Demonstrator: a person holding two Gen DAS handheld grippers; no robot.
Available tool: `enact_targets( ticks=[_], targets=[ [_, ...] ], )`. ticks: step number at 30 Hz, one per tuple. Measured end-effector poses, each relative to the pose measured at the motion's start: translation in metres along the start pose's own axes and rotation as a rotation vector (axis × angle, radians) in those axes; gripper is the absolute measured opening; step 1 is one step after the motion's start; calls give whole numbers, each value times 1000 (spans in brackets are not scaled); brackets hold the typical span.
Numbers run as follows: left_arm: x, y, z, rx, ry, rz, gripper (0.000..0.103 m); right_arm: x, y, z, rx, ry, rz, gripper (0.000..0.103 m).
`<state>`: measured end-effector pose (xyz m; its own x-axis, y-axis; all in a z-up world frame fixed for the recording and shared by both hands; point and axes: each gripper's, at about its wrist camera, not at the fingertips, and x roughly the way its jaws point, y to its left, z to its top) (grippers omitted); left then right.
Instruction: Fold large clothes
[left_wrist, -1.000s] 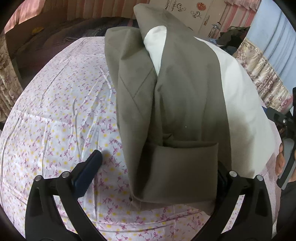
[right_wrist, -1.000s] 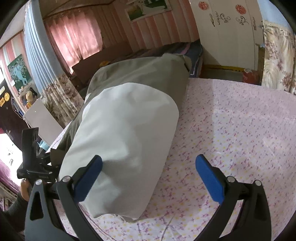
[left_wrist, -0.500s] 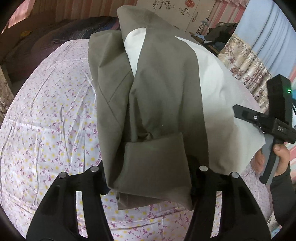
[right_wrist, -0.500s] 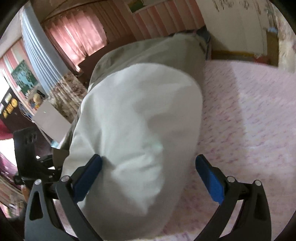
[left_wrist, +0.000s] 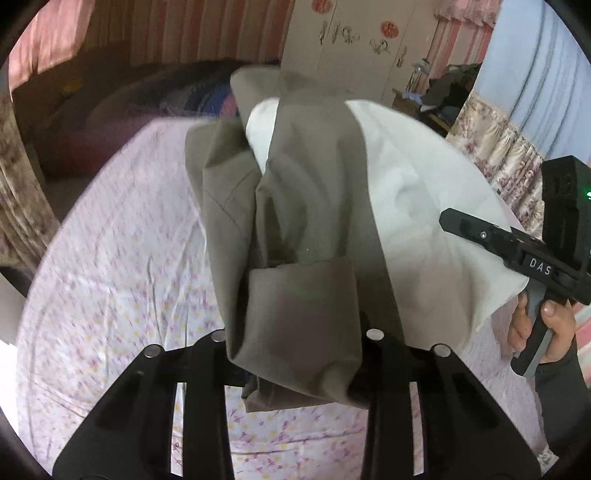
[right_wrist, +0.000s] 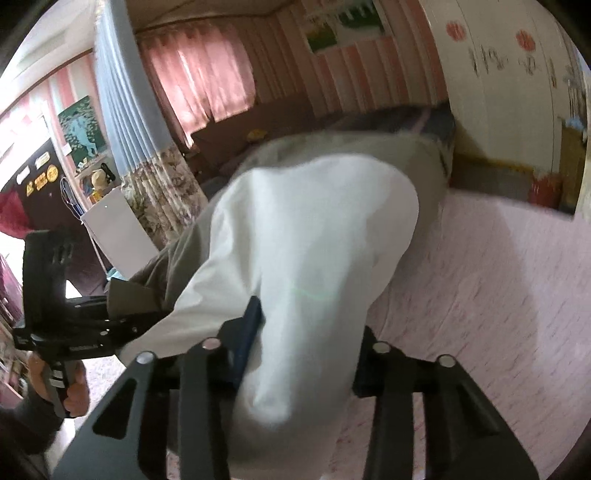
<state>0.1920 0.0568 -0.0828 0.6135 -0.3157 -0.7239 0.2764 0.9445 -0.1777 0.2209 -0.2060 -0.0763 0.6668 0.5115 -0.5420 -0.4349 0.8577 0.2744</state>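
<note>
Both tools are closing on the near end of the garment (left_wrist: 303, 206) on the bed (left_wrist: 110, 266): left tool (left_wrist: 295, 354) on its olive cuff, right tool (right_wrist: 299, 354) on white lining. Next, I judge, lift evenly and carry this end over to fold.

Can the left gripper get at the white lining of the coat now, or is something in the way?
Probably not directly: the left gripper is closing on the olive cuff, and the white lining lies off to its side.

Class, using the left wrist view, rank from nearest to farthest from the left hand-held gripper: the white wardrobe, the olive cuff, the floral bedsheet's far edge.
1. Olive cuff, between the closing jaws of the left hand-held gripper.
2. Floral bedsheet's far edge, upper left.
3. White wardrobe, top, behind.
</note>
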Motion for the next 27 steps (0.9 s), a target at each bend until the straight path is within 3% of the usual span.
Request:
enact_targets(
  ticks=[3,9,12,16,19,21,23,27],
  targets=[
    [-14,-18,13,9,-44,-7,30,-23,2,15,-49,-53,-26,32],
    [-26,-81,0,41,-69,-129,30,-104,-17,10,-91,-132,-118,31],
    [-25,-122,-16,63,-54,-199,30,-150,-31,-10,-88,-120,-177,31],
    [-26,-157,-57,99,-14,-254,32,-190,-51,-52,-92,9,-182,33],
    [-14,-165,-89,136,59,-238,42,-181,-67,-86,-108,152,-186,40],
    [-5,-159,-99,118,77,-230,62,-183,-79,-98,-101,142,-170,47],
    [-1,-149,-101,90,81,-225,76,-184,-88,-98,-88,114,-166,67],
    [-13,-142,-103,100,73,-193,84,-182,-88,-91,-94,131,-196,72]
  ],
)
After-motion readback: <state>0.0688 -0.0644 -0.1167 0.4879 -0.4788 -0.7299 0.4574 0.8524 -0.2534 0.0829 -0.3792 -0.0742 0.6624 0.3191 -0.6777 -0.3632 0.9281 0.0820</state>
